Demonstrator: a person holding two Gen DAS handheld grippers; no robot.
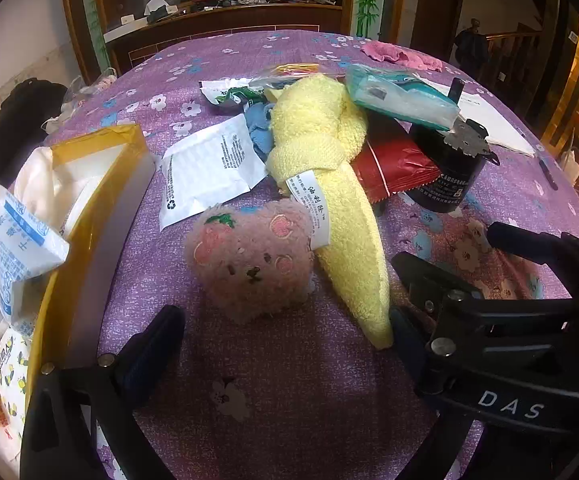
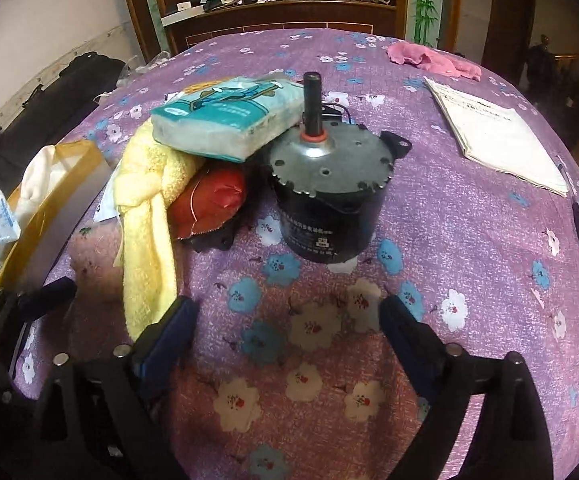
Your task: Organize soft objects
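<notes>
The left gripper (image 1: pixel 285 344) is spread wide and empty just short of the pink plush bear (image 1: pixel 251 258) on the purple worktop (image 1: pixel 289 400). The right gripper (image 2: pixel 289 320), also released, faces the black motor (image 2: pixel 327 200) beside the yellow towel (image 2: pixel 145 208)

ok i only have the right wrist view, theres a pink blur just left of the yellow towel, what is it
Observer: A pink plush bear, lying face up right beside the yellow towel.
Operator: is the left gripper on it
Observer: No. The left gripper is open, its fingers spread wide just short of the bear and touching nothing.
Operator: anything else soft hidden behind the towel
Observer: A blue cloth is bunched against the towel's knot, next to a white packet.
</notes>
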